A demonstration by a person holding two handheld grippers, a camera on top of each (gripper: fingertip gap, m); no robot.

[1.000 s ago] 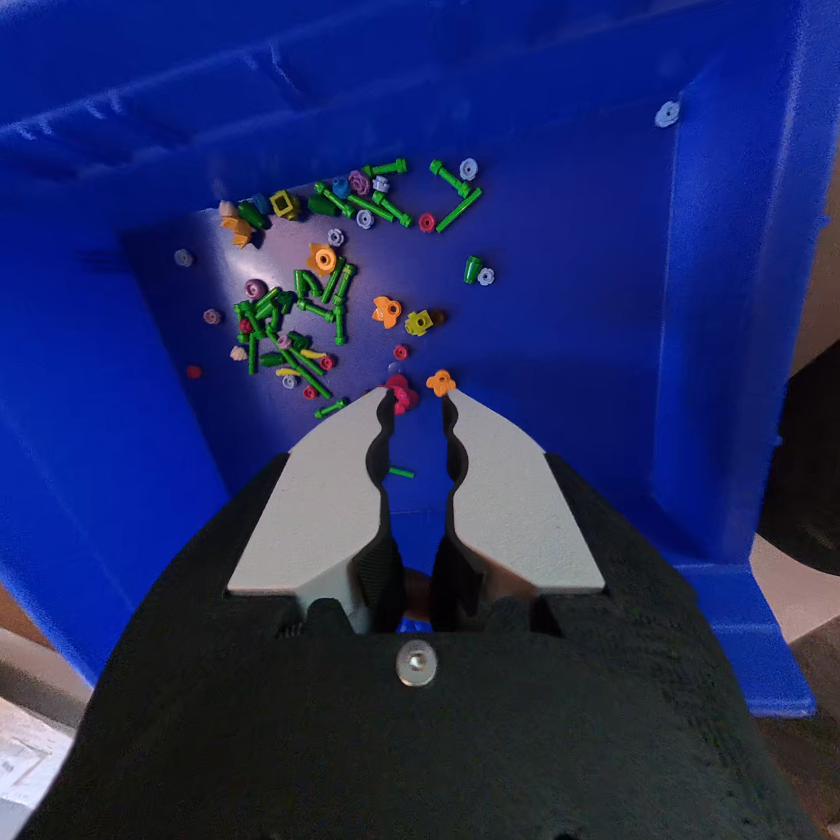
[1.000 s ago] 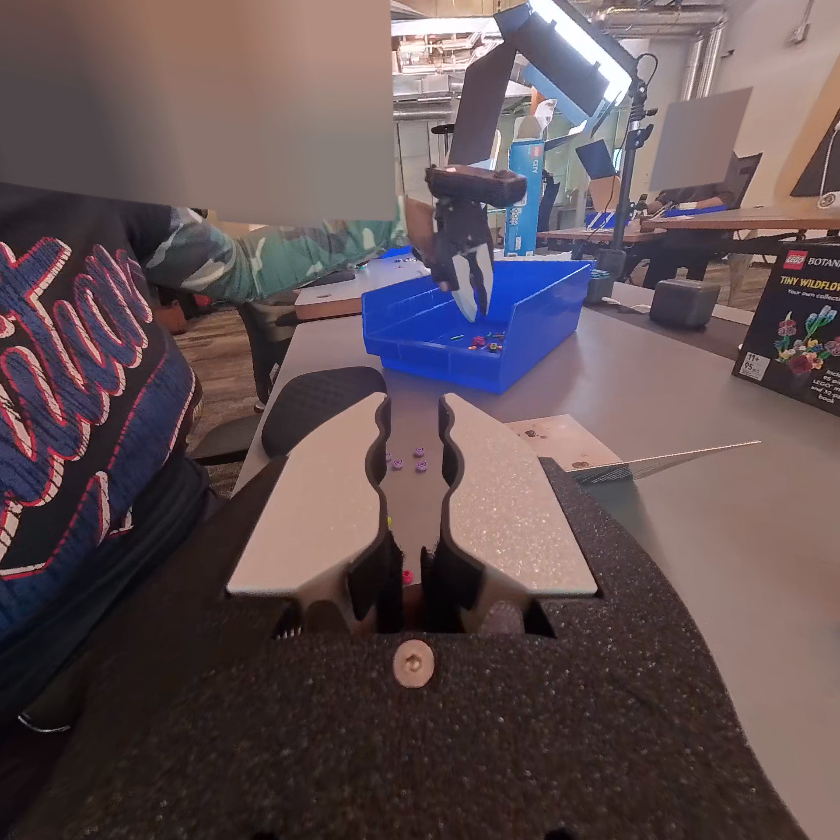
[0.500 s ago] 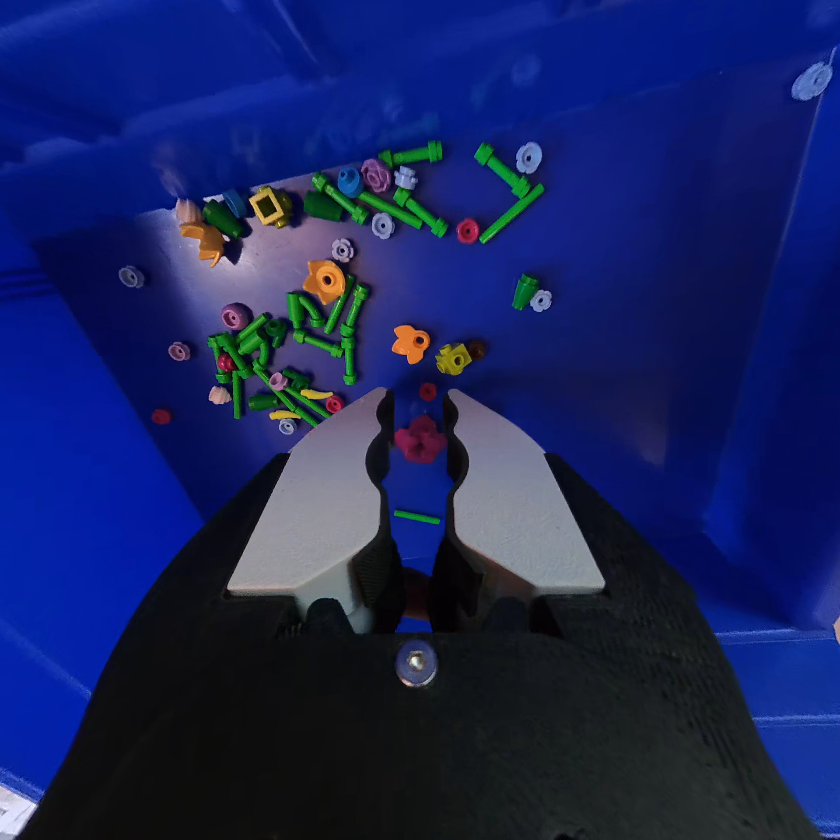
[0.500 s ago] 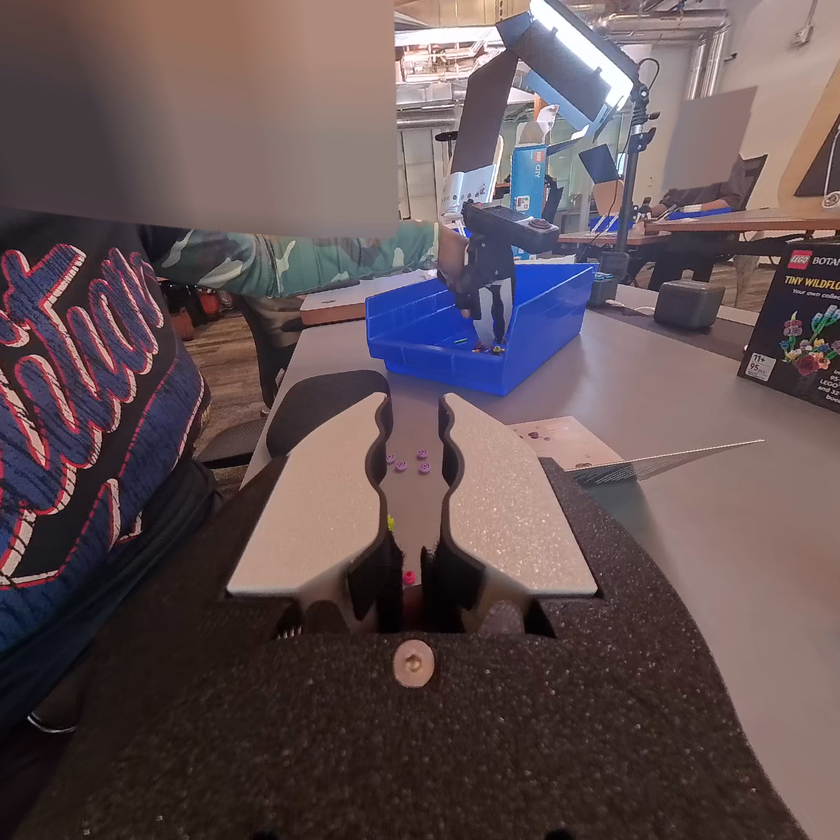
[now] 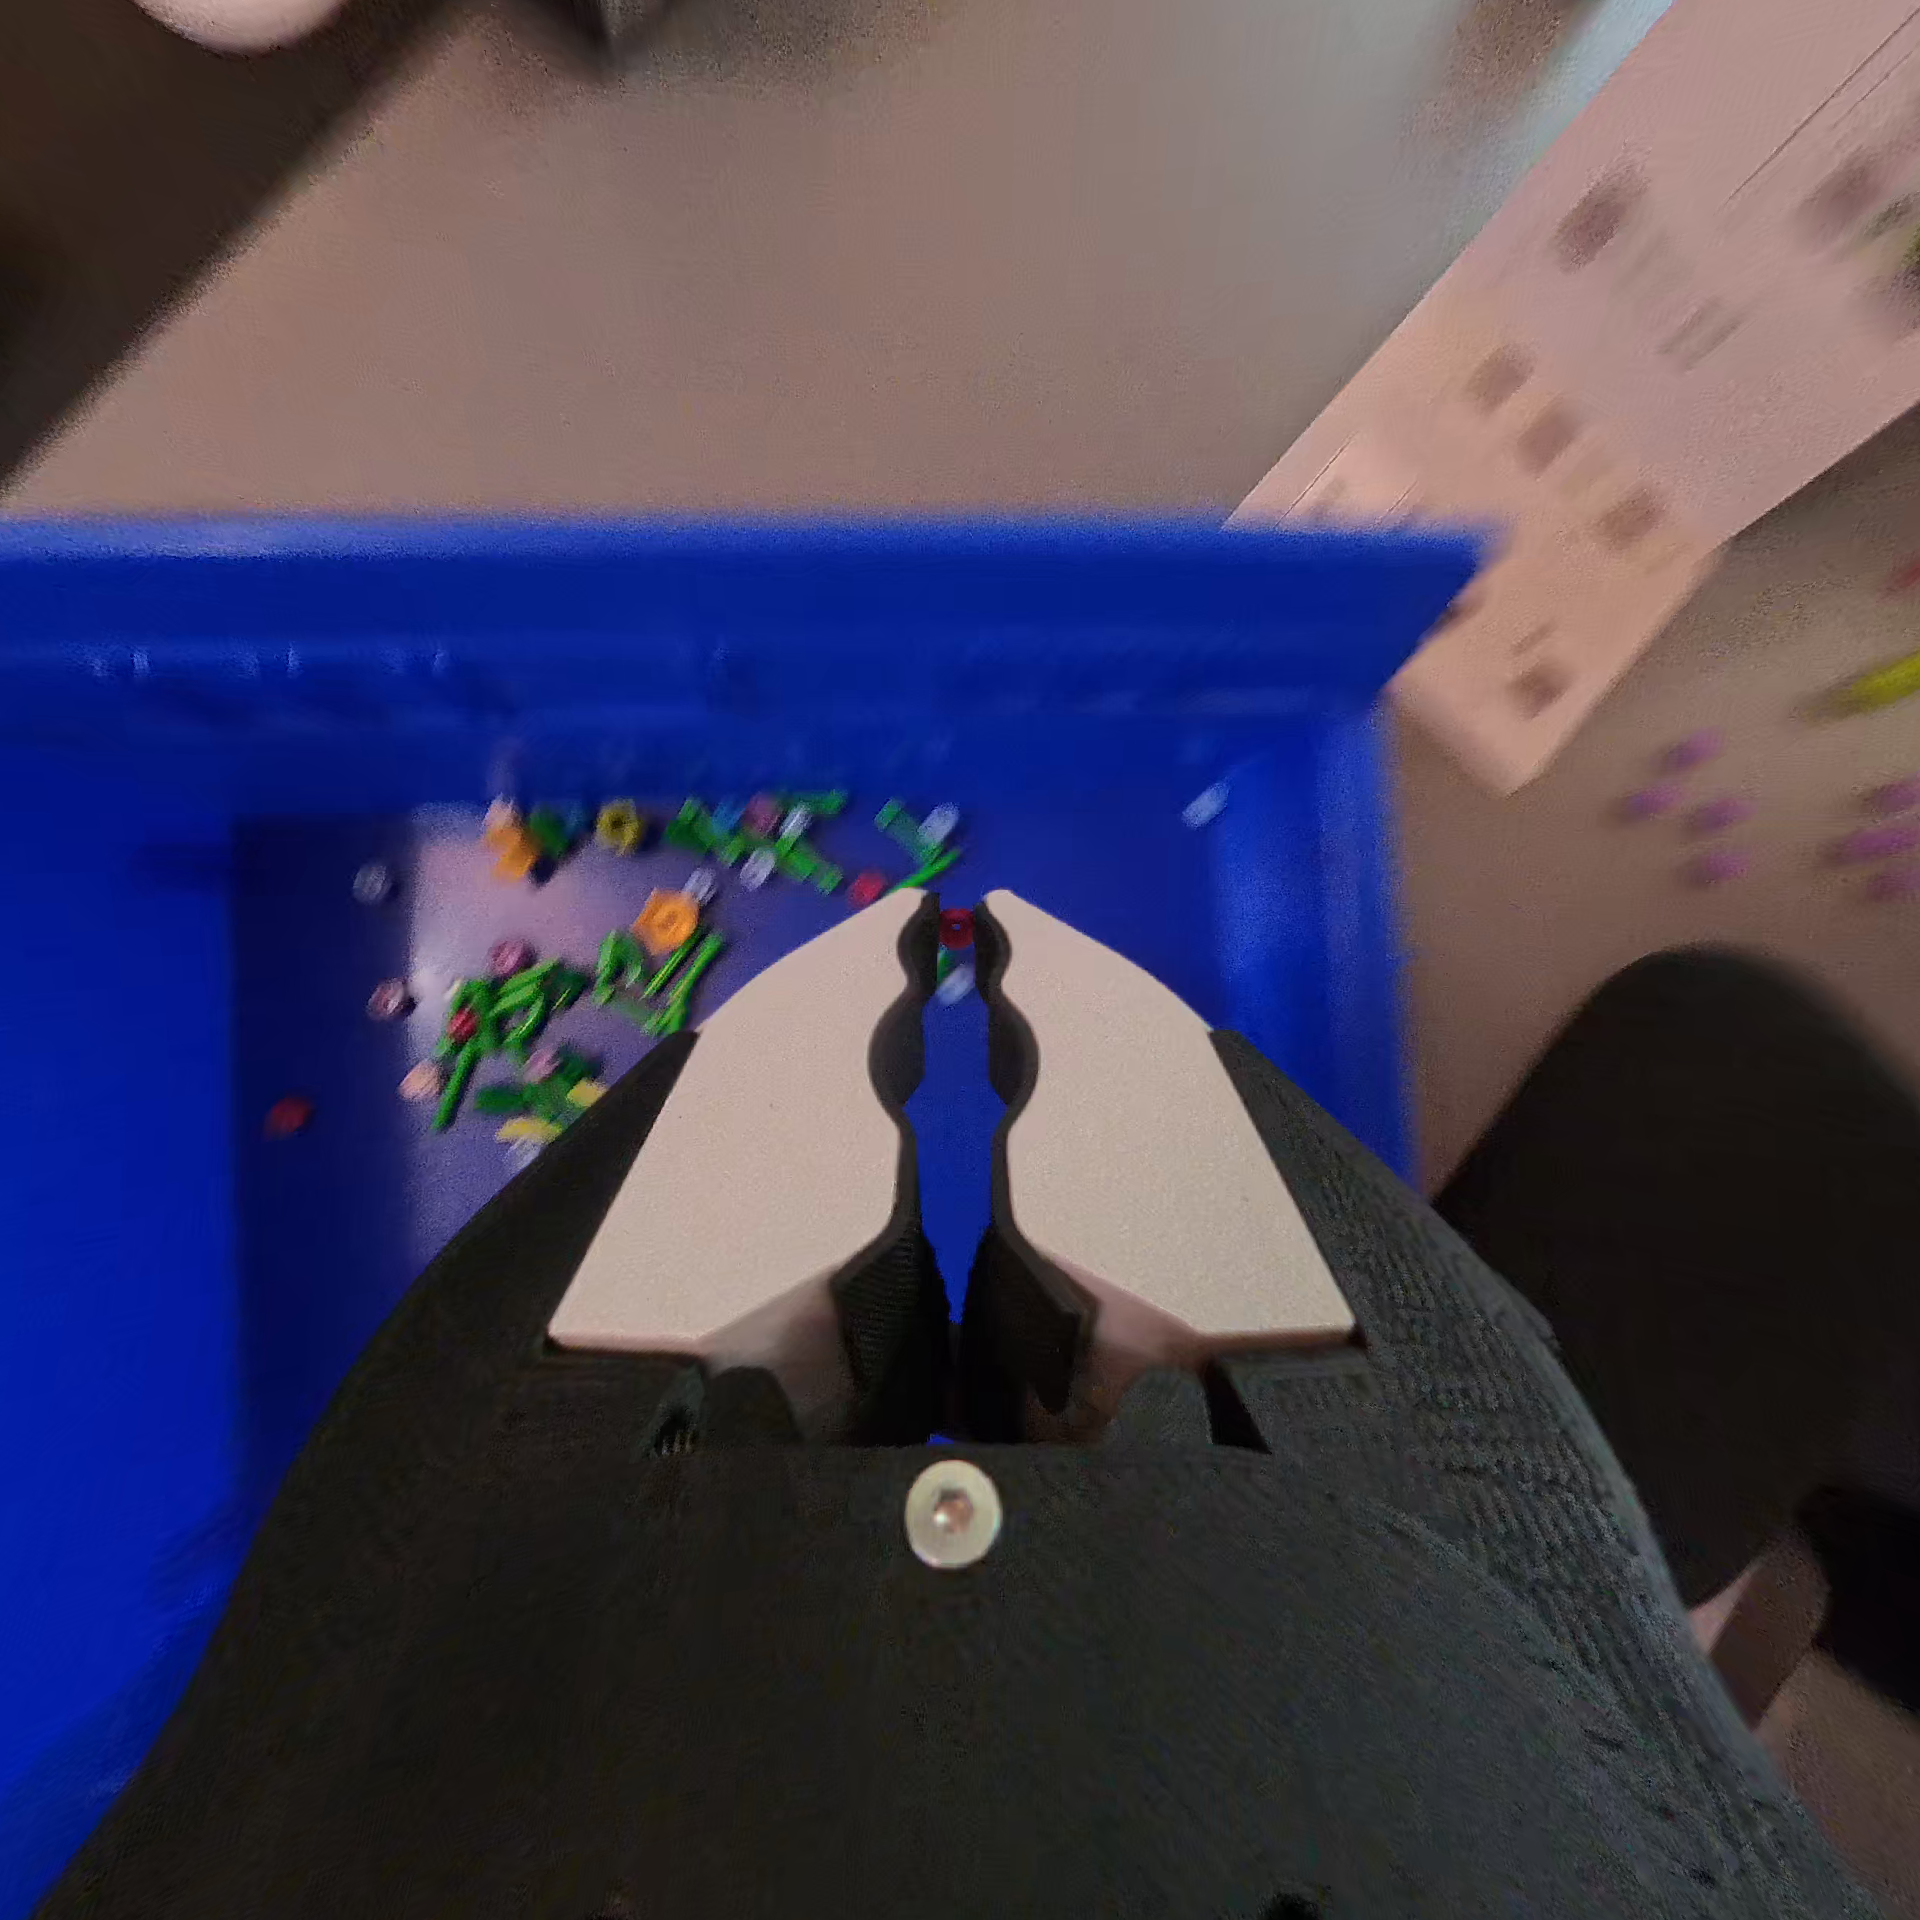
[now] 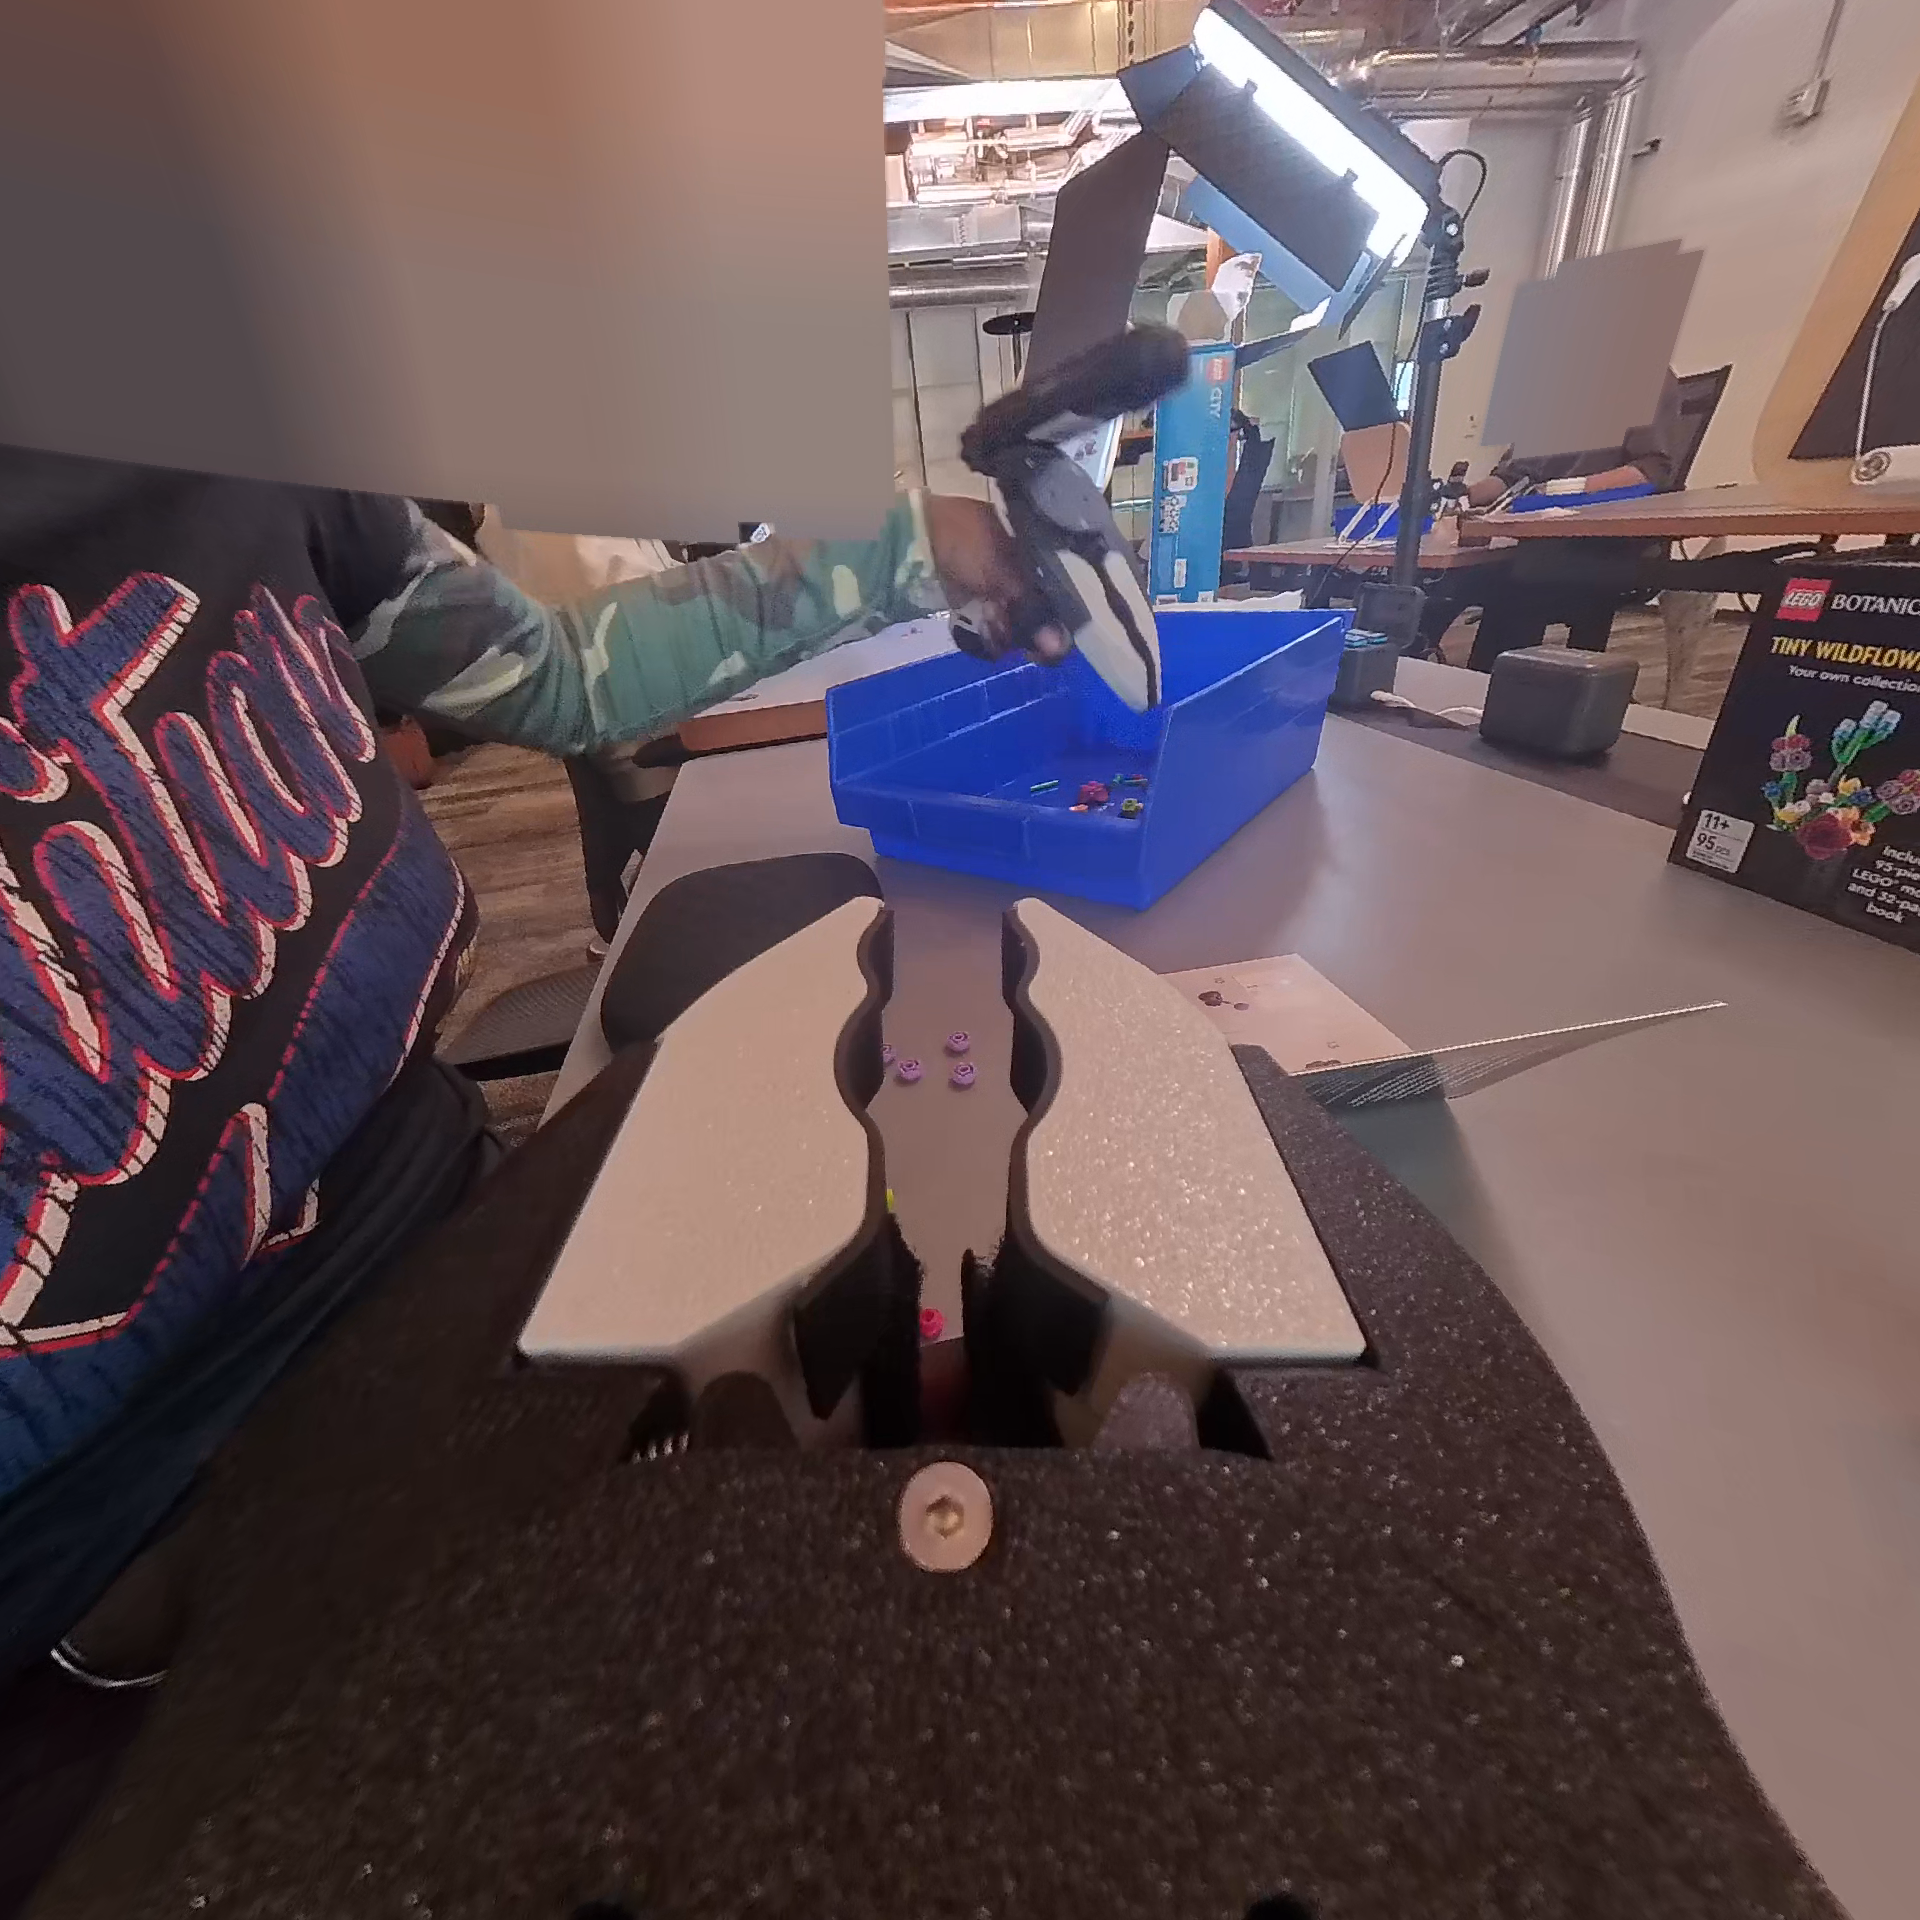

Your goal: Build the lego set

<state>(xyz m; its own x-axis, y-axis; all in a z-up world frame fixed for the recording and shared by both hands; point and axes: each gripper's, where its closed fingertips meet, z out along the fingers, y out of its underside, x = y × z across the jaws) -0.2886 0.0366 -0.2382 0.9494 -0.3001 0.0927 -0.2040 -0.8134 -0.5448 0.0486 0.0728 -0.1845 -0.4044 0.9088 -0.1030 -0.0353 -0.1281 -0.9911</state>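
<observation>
OK: left gripper [image 5: 953, 914] was clamped on one small red round piece [image 5: 955, 928] at its fingertips, above the blue bin [image 5: 727, 623]. The view was motion-blurred, so bin contents were uncountable: a scatter of green rods with orange, yellow, red and pale bits [image 5: 582, 987] on the smooth plastic floor. Right gripper [image 6: 945, 925] hung over the grey table [image 6: 1558, 1299], jaws apart, gripping nothing; grainy pale fingers [image 6: 748, 1143] with wavy inner edges, black foam-textured body. Between them on the table lay four purple round studs [image 6: 940, 1060], plus one pink stud [image 6: 932, 1321] near the finger base. One booklet [image 6: 1299, 1018] lay open beside them; one set box [image 6: 1829, 769] stood right.
</observation>
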